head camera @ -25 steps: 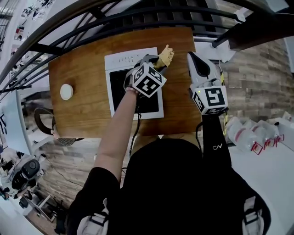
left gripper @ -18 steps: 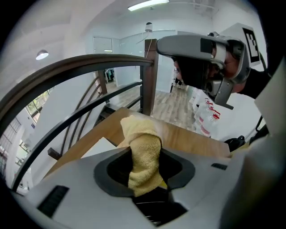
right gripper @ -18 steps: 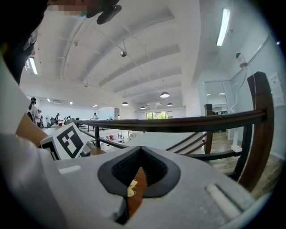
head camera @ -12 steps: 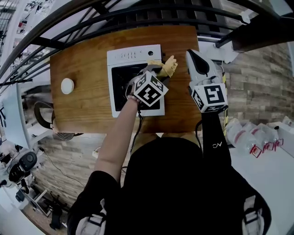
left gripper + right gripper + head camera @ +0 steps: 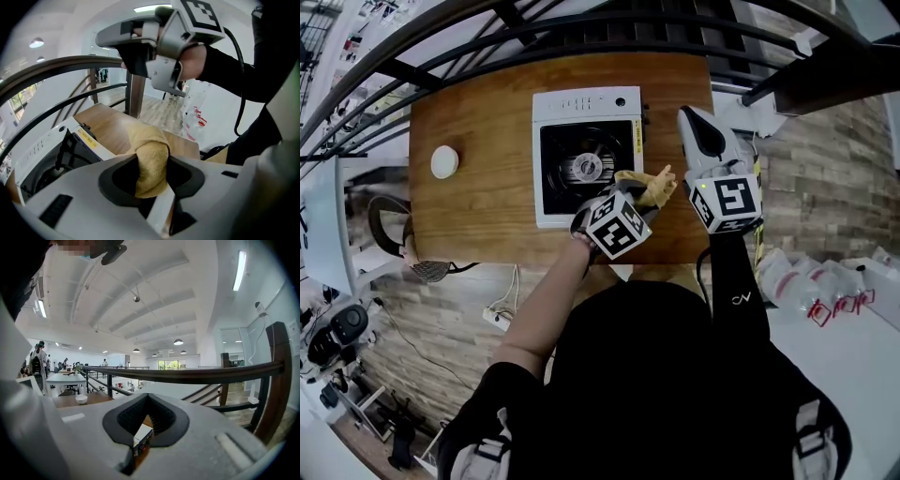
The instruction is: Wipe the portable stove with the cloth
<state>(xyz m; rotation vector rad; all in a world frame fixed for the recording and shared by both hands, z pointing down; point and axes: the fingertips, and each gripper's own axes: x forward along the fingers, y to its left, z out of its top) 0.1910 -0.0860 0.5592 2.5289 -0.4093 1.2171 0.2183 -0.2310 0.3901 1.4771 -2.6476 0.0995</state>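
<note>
— Wiping step, you reckon? What's the left hand-held gripper [image 5: 636, 194] got?
— Yes, I'd say a wipe is in hand. In the left gripper view the jaws are clamped on the yellow cloth [image 5: 151, 165]. A folded wad is pinched between them and the rest is bunched out in front.
— Where's the cloth on the portable stove [image 5: 587, 155]?
— Head view puts it at 4 o'clock from the burner [image 5: 583, 167], across the stove's right rim near the front corner. Part is on the white casing, part over the bench [image 5: 478, 216]. It looks to be touching the rim; can't say how hard it presses.
— Right hand-held gripper [image 5: 694, 120]?
— At 3 o'clock of the stove, off its edge and apart from it, above the bench. Its own view shows the jaws drawn close with nothing between them, only a sliver of stove corner and wood through the gap. Idle.
— Anything else?
— Small white dish [image 5: 444, 161] at 9 o'clock, well apart. Ignore.
— How far along?
— Can't judge; there's no dirt or wet streak to read. The cloth isn't on the black top or the control strip at 12 o'clock now.
— Next move?
— My guess: hold the clamp and sweep the cloth from 4 o'clock toward the centre, or along the front rim toward 7 o'clock, pressed flat. Mind the pan supports round the burner, loose cloth could snag. The right one could steady the casing if it slides.
</note>
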